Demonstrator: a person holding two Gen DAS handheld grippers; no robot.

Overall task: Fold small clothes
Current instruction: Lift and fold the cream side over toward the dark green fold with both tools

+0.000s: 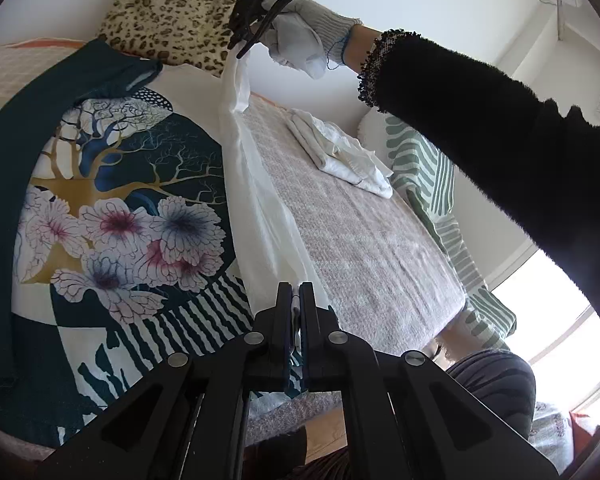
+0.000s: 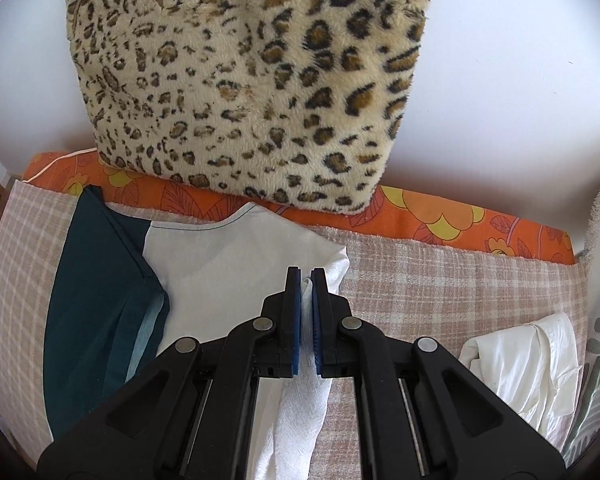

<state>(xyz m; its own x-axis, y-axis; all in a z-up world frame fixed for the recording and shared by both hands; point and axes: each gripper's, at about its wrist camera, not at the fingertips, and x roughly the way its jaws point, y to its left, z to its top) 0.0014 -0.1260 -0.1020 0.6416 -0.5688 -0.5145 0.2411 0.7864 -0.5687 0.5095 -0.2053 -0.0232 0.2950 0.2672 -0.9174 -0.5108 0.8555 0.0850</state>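
A white T-shirt with teal sleeves and a flower and tree print (image 1: 112, 200) lies on the bed. Its right edge (image 1: 256, 200) is lifted off the blanket as a white fold. My left gripper (image 1: 298, 292) is shut on the near end of that edge. My right gripper (image 1: 242, 46), held by a gloved hand, is shut on the far end near the shoulder. In the right wrist view the right gripper (image 2: 306, 280) pinches white cloth (image 2: 304, 412) beside the teal sleeve (image 2: 96, 300).
A pile of folded white clothes (image 1: 340, 152) lies on the pink checked blanket (image 1: 364, 248); it also shows in the right wrist view (image 2: 528, 364). A leopard-print cushion (image 2: 252, 80) leans on the wall. A green striped pillow (image 1: 432, 184) lies at the bed's right side.
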